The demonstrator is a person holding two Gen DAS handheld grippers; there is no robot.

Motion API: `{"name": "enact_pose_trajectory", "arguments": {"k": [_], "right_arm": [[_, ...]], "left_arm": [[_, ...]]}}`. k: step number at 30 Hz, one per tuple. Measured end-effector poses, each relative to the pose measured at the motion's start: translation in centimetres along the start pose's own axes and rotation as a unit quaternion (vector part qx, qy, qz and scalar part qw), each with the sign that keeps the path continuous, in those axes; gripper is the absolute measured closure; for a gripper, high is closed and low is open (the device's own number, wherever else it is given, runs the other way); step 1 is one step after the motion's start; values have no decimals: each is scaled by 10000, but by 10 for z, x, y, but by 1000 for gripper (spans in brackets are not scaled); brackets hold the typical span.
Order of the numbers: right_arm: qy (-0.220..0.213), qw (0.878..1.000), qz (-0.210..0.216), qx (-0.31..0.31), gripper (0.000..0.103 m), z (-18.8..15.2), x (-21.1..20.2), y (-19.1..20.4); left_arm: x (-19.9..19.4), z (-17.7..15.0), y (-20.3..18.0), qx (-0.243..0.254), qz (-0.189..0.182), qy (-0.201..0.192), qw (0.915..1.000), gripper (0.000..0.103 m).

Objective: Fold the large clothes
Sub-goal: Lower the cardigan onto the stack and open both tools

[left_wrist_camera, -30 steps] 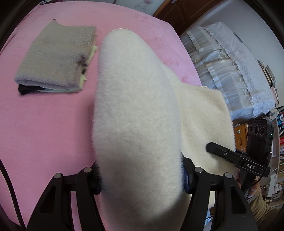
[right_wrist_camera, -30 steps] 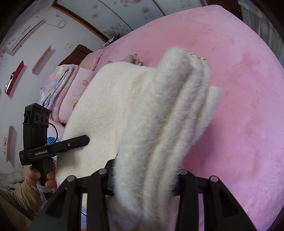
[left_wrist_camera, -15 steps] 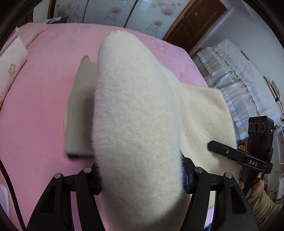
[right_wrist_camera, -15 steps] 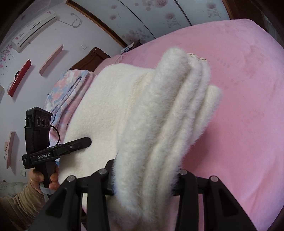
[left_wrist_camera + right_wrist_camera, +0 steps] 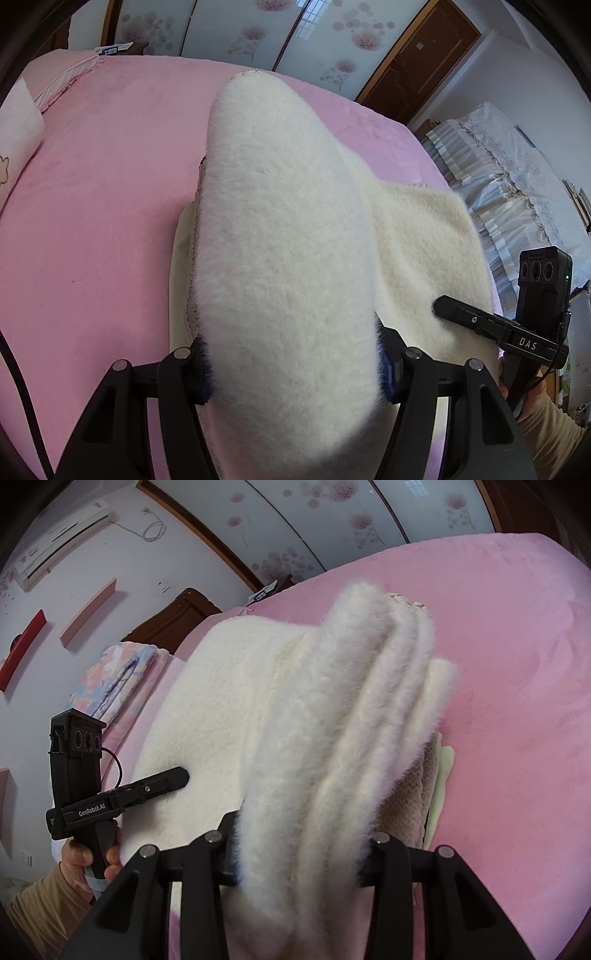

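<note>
Left wrist view: a pink bed cover (image 5: 92, 229) fills the frame below floral sliding panels (image 5: 236, 29) and a brown door at upper right. The left gripper (image 5: 291, 365), at bottom centre, is clamped on one thick end of the folded cream fleece garment (image 5: 280, 240), whose bulk rises through mid-frame; the fold is pinched whole, presumably so its layers stay together in carrying. At lower right the right gripper (image 5: 439, 306) grips the opposite end. A beige edge of other folded clothes (image 5: 177, 266) peeps out at the fleece's left, suggesting a stack as the destination

Right wrist view: the same cover lies under a wall-mounted air conditioner (image 5: 62, 535) at upper left. The right gripper, bottom centre, is closed on several stacked layers of the garment. The left gripper sits at left, held in a person's hand (image 5: 88, 856). Brown and pale green folded pieces lie under the fleece at right centre
</note>
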State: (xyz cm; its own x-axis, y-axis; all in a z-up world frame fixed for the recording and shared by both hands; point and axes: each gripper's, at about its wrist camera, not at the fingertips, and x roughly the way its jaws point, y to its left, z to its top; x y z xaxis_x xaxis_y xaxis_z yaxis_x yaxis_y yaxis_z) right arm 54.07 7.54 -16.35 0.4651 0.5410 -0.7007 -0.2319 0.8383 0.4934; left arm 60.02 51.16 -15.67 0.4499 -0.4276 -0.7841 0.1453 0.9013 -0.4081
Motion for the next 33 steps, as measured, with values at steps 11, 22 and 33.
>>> {"name": "enact_pose_trajectory", "arguments": {"k": [11,22,33], "right_arm": [[140,9984,172,530,59,-15,35,-41],[174,9942,-1039,-202,29,-18,21,-3],[-1086,9635,-2148,-1176,36,-15,-56,59]], "left_arm": [[27,-27,11,-19,-200,-39,9998,33],[8,-42,-7,-8,240,-39,9997,23],[-75,-38,-69,666,1041,-1177,9853,23]]}}
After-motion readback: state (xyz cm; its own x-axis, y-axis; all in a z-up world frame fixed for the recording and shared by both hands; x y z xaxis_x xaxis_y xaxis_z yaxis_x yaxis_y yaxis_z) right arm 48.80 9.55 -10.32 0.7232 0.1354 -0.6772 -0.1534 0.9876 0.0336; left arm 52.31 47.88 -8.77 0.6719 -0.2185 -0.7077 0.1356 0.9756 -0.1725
